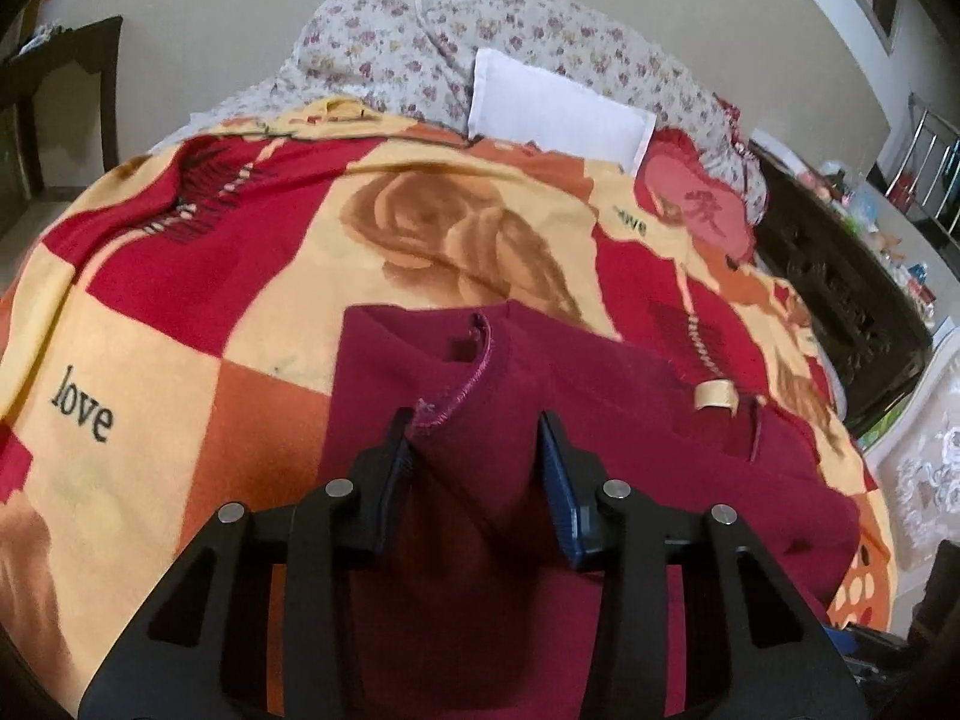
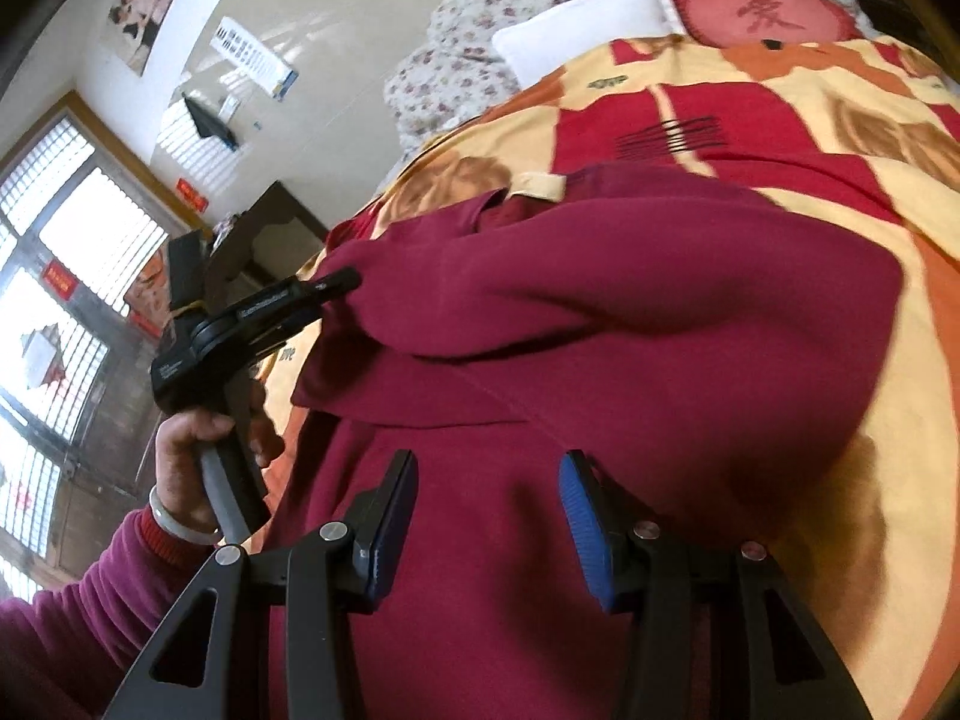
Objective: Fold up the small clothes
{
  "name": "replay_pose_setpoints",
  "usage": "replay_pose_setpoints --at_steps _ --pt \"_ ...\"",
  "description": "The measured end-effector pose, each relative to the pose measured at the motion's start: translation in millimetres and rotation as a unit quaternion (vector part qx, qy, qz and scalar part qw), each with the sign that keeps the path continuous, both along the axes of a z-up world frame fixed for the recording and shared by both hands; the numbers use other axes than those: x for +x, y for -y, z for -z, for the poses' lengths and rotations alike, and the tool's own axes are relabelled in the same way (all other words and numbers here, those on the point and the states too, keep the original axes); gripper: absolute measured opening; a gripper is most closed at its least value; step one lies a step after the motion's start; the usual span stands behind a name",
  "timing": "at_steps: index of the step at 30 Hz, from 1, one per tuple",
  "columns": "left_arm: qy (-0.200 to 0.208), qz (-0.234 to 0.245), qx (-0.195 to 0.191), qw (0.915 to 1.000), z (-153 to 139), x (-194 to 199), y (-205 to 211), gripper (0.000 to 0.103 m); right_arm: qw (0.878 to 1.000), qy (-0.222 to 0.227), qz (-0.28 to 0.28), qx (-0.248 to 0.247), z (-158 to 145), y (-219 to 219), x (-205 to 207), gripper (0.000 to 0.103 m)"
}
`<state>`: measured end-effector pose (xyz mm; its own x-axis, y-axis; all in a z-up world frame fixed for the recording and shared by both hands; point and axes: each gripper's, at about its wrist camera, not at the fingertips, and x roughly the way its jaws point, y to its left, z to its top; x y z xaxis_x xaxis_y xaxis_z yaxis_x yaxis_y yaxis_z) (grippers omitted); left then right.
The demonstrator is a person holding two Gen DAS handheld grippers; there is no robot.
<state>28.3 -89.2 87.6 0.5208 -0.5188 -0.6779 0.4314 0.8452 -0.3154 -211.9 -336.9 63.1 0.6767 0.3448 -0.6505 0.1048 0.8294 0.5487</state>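
A maroon garment [image 1: 630,468] [image 2: 600,330] lies spread on a red, yellow and orange blanket [image 1: 180,312] on a bed. A beige neck label [image 1: 717,396] [image 2: 537,185] shows at its far side. My left gripper [image 1: 475,450] is shut on a raised ridge of the cloth, the stitched hem against its left pad. In the right wrist view that left gripper [image 2: 342,279] meets the garment's bunched left edge, held by a person's hand [image 2: 186,438]. My right gripper [image 2: 489,480] hangs open over the garment's near part, and the cloth under it lies smooth.
A floral quilt [image 1: 420,54], a white pillow [image 1: 558,114] and a red heart cushion [image 1: 702,204] lie at the bed's far end. A dark carved cabinet [image 1: 840,300] stands to the right, a dark table [image 1: 66,72] to the left, and a window [image 2: 54,276] beyond.
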Motion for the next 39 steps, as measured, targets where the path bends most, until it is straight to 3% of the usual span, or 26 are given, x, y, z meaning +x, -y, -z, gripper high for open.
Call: replay_pose_setpoints --at_steps 3,6,12,17,24,26,28,30,31,32,33,35,37,39 --pt "-0.019 -0.002 0.010 0.9998 1.5 2.7 -3.4 0.040 1.000 -0.005 0.005 0.002 0.8 3.0 -7.8 0.047" --pt "-0.047 -0.007 -0.011 0.9988 -2.0 -3.2 -14.7 0.039 1.000 -0.010 0.007 0.003 2.2 2.8 -13.8 0.047" --pt "-0.028 0.010 -0.069 0.9972 -18.0 -38.7 -21.5 0.040 1.000 -0.009 0.007 0.027 7.1 0.0 -18.6 0.047" --pt "-0.055 -0.001 -0.033 0.9980 2.3 -31.9 1.4 0.040 0.999 -0.014 0.004 0.032 7.7 -4.0 -16.3 0.047" --pt "-0.071 -0.034 -0.034 0.9963 21.5 -9.2 10.6 0.040 1.000 -0.016 0.015 0.009 4.9 5.0 -26.7 0.047" --pt "-0.067 -0.036 -0.043 0.9961 21.3 -6.5 14.9 0.047 0.999 -0.022 0.022 0.013 8.8 8.7 -27.6 0.047" --pt "-0.068 -0.041 -0.054 0.9954 21.3 -4.6 18.5 0.047 0.999 -0.024 0.030 0.012 10.3 9.3 -28.8 0.047" --pt "-0.067 -0.037 -0.068 0.9948 17.8 -5.5 18.1 0.043 0.999 -0.017 0.045 -0.016 6.3 7.0 -32.0 0.047" --pt "-0.062 -0.032 -0.074 0.9948 13.7 -7.6 17.0 0.033 0.998 -0.011 0.050 -0.042 2.6 4.3 -34.6 0.047" --pt "-0.053 -0.027 -0.074 0.9955 8.0 -10.2 15.8 0.017 0.996 -0.006 0.051 -0.068 -1.3 1.5 -37.1 0.047" --pt "-0.042 -0.021 -0.073 0.9963 1.6 -13.1 13.6 0.013 0.994 -0.001 0.045 -0.096 -6.2 -2.9 -38.9 0.047" --pt "-0.027 -0.011 -0.081 0.9963 -11.0 -18.5 7.8 0.009 0.990 -0.002 0.037 -0.137 -9.3 -7.1 -38.4 0.047" --pt "-0.019 -0.010 -0.081 0.9965 -19.5 -21.9 3.4 0.009 0.977 -0.016 0.045 -0.208 -8.5 -10.9 -32.7 0.047" --pt "-0.022 -0.011 -0.083 0.9963 -23.6 -23.2 -1.9 0.009 0.972 -0.026 0.051 -0.229 -7.3 -8.7 -28.5 0.047"
